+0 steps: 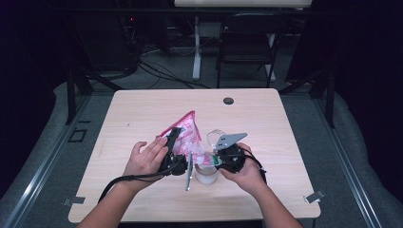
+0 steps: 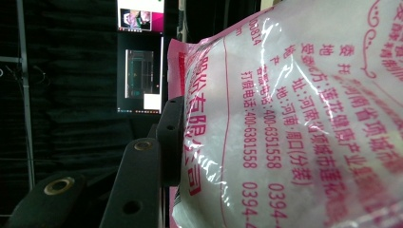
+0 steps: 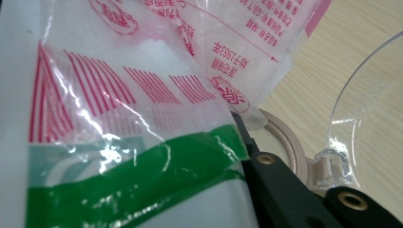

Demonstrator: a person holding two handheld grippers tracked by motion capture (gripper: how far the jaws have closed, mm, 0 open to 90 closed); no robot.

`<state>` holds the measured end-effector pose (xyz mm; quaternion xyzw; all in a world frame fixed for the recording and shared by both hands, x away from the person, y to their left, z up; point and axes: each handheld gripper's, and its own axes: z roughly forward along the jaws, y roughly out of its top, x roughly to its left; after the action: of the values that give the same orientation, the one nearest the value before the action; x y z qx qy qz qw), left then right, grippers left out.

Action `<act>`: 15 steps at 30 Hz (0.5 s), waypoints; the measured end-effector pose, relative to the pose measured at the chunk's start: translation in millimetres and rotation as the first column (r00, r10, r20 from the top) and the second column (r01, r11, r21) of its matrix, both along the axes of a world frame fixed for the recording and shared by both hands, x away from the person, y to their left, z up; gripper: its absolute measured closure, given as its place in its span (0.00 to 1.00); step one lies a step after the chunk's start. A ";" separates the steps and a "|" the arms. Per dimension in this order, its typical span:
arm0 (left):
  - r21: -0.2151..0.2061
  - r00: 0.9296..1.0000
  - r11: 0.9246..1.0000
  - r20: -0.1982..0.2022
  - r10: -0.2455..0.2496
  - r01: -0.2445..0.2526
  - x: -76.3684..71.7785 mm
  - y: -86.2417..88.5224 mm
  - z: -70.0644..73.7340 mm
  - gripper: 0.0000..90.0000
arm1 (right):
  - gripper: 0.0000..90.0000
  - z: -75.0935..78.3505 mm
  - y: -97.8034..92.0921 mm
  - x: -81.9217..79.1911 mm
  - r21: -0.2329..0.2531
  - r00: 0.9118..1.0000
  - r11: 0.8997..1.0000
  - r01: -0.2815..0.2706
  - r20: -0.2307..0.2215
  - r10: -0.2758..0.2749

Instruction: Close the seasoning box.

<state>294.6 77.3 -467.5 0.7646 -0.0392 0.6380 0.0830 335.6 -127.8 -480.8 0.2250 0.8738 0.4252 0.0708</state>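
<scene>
**Both tongs on a plastic bag over a jar**

Tongs first, from the high view: the left tongs [image 1: 177, 142] clamp a pink-and-clear plastic bag [image 1: 186, 130] that stands tilted above the middle of the pale wooden table [image 1: 142, 109], its pointed corner uppermost. The right tongs [image 1: 219, 159], topped by a grey three-cornered plate, meet the bag's lower end just above a small clear jar [image 1: 206, 175] with white contents. The person's left hand [image 1: 145, 161] lies partly open along its tool; the right hand [image 1: 244, 171] wraps its tool from below. A small dark round disc [image 1: 228, 100] sits near the table's far edge, well apart. Where jaws meet film is too small to make out here.

From the left gripper view, one matte black jaw presses against the glossy, crinkled bag [image 2: 294, 123], which carries pink printed lettering over white grainy contents. The opposite jaw is hidden behind the bag.

From the right gripper view, the bag [image 3: 119, 118] shows red stripes and a green band on shiny wrinkled film. One black jaw lies under its edge; the other is covered. Beyond, a beige round jar rim [image 3: 287, 142] and a clear curved hinged lid [image 3: 351, 128], cut off at the frame's edge.
</scene>
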 end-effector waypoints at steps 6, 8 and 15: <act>0.001 1.000 1.000 -0.004 0.000 0.000 -0.1 -0.2 -1.0 0.69 | 1.00 -1.7 0.9 0.0 -0.006 1.000 1.000 0.004 -0.002 -0.004; -0.003 1.000 1.000 -0.008 0.000 0.000 -0.2 0.5 -2.2 0.69 | 1.00 -2.2 1.3 0.2 -0.011 1.000 1.000 0.001 -0.005 -0.001; -0.001 1.000 1.000 -0.009 0.002 -0.002 -0.7 1.6 -3.4 0.69 | 1.00 -4.1 3.3 0.2 -0.014 1.000 1.000 -0.001 -0.007 0.001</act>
<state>293.8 78.9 -470.9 0.7674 -0.0378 0.6346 0.0829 335.8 -124.5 -485.0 0.2256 0.8771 0.4185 0.0690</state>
